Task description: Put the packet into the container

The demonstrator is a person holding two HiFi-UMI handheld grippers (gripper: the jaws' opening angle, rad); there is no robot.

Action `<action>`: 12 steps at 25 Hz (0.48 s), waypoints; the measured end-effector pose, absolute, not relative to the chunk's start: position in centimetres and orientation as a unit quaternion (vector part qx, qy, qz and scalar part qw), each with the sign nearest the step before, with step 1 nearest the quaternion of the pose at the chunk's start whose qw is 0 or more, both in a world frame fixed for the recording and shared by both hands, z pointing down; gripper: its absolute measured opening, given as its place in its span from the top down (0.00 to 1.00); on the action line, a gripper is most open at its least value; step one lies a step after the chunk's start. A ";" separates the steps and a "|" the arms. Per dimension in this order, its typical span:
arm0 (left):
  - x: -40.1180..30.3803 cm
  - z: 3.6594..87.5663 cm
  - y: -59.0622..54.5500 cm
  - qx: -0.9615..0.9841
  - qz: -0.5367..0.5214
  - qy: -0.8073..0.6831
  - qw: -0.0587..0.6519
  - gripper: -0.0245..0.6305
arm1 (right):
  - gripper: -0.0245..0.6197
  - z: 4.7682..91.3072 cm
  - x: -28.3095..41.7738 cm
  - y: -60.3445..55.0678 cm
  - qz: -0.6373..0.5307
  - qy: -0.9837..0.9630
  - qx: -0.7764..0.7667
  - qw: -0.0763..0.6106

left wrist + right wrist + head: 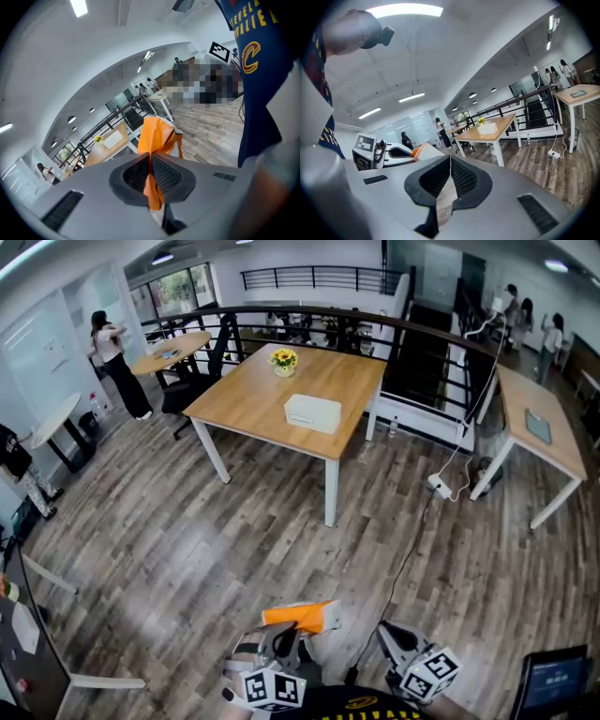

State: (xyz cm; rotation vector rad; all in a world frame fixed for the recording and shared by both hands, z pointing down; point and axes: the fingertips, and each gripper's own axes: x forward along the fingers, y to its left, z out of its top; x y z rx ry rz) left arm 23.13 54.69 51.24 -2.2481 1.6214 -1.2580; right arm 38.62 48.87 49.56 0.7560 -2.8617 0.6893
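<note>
An orange packet (302, 615) (158, 136) sticks out forward from my left gripper (292, 632) (151, 174), whose jaws are shut on its lower end. My right gripper (386, 632) (450, 162) is shut with nothing between its jaws, held low beside the left one. The container, a white box (313, 412) (488, 128) (111, 141), sits far ahead on a wooden table (251, 399), near its front right corner. Both grippers are well short of the table, over the wooden floor. In the right gripper view the packet (420, 151) shows to the left.
A pot of yellow flowers (283, 360) stands at the table's far side. A black cable and a power strip (440, 487) lie on the floor right of the table. Another desk (544, 432) stands at right, round tables (173, 349) at left, a railing (309, 320) behind. People stand far off.
</note>
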 end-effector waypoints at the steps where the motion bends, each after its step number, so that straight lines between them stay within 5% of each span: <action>1: 21.9 51.2 53.8 -0.741 -0.412 0.528 0.051 0.95 | 0.94 49.1 37.3 48.2 0.218 -0.942 0.249 0.054; 12: 9.9 50.7 46.6 -0.779 -0.392 0.483 0.075 0.95 | 0.94 47.4 24.2 42.4 0.160 -0.944 0.272 0.099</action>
